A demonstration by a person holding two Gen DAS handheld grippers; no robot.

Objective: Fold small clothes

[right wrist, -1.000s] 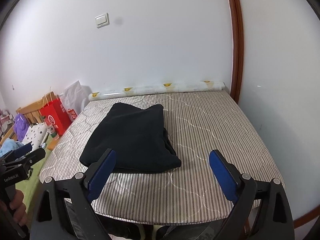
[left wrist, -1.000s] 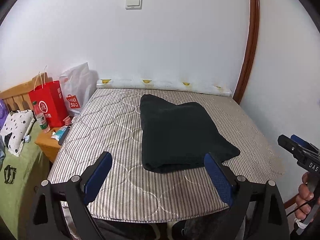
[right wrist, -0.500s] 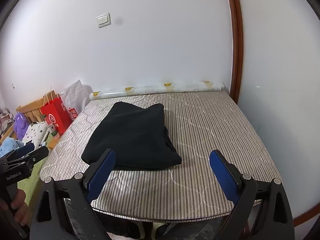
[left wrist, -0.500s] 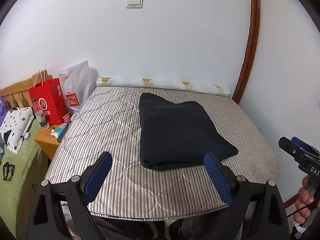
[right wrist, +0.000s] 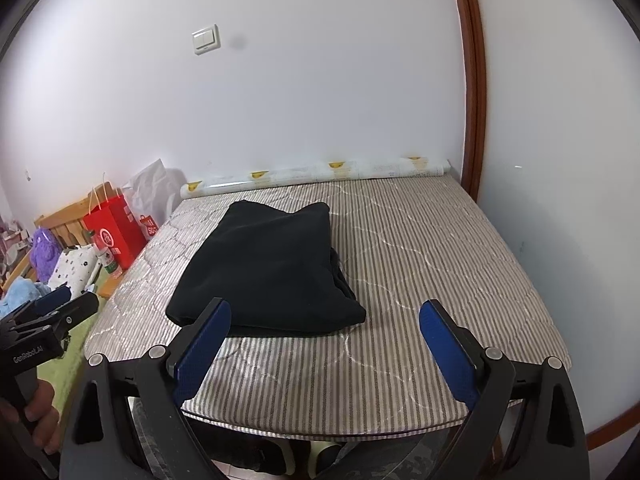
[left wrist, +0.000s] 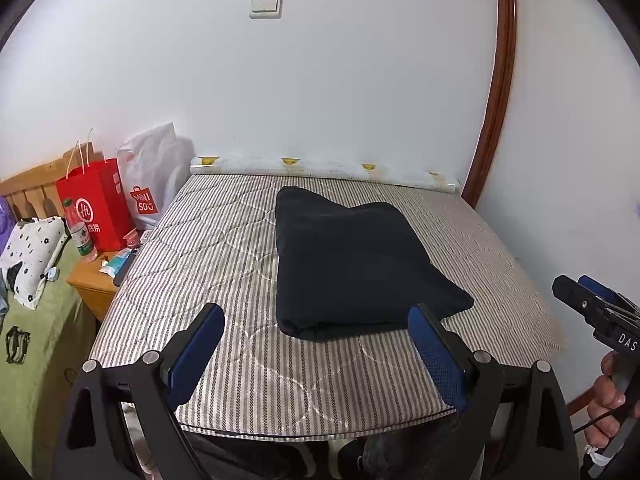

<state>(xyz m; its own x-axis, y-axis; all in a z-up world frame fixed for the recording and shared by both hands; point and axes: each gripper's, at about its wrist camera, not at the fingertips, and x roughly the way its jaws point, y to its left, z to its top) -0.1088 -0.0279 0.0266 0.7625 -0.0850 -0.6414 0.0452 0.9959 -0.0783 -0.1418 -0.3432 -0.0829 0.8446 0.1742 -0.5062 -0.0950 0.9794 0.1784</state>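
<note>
Retreating slightly, both grippers stay open off the folded garment (left wrist: pixel 352 264)

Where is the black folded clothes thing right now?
The black folded garment lies on the striped mattress, mid-bed in both views, nearer the front edge than the wall-side paper roll, ahead of both open grippers.

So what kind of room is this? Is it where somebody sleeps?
Most likely a bedroom. There is a striped mattress with a folded dark garment on it, a wooden headboard beside a small nightstand, and a spotted pillow.
</note>
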